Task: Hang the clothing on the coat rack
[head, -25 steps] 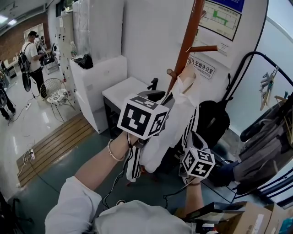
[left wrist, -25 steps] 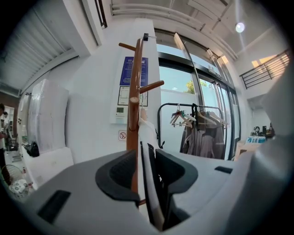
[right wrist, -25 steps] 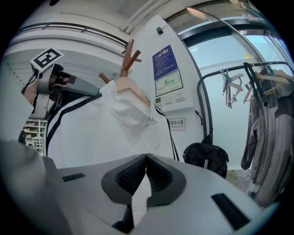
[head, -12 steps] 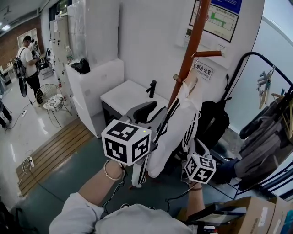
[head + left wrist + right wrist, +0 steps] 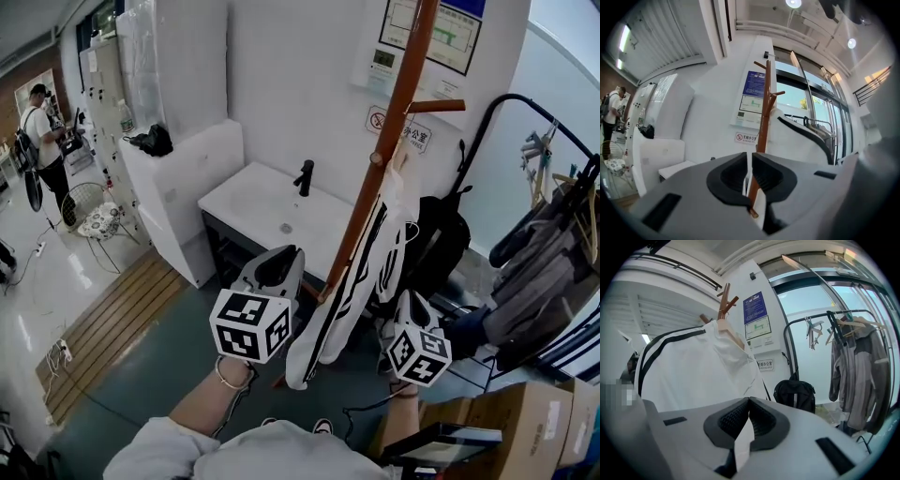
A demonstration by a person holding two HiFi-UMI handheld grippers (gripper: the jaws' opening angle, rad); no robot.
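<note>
A white jacket with black stripes [image 5: 354,272] hangs from a peg of the brown coat rack [image 5: 396,117]. My left gripper [image 5: 274,270] is left of the jacket and apart from it. In the left gripper view this gripper [image 5: 750,157] has just been closing its jaws to a thin slit with nothing between them; the rack pole [image 5: 764,110] and jacket [image 5: 806,140] show beyond. My right gripper [image 5: 409,306] is at the jacket's lower right edge. In the right gripper view it [image 5: 749,401] is shut on a fold of the white jacket [image 5: 693,371].
A white sink counter [image 5: 258,202] with a black faucet [image 5: 303,176] stands behind the rack. A black backpack [image 5: 439,242] sits at its right. A garment rail with grey clothes [image 5: 539,291] and cardboard boxes [image 5: 525,427] fill the right. A person [image 5: 42,131] stands far left.
My left gripper has let go of the jacket, dropped down and to the left, and its jaws have narrowed. The jacket now hangs straight from the peg. The right gripper has barely shifted.
</note>
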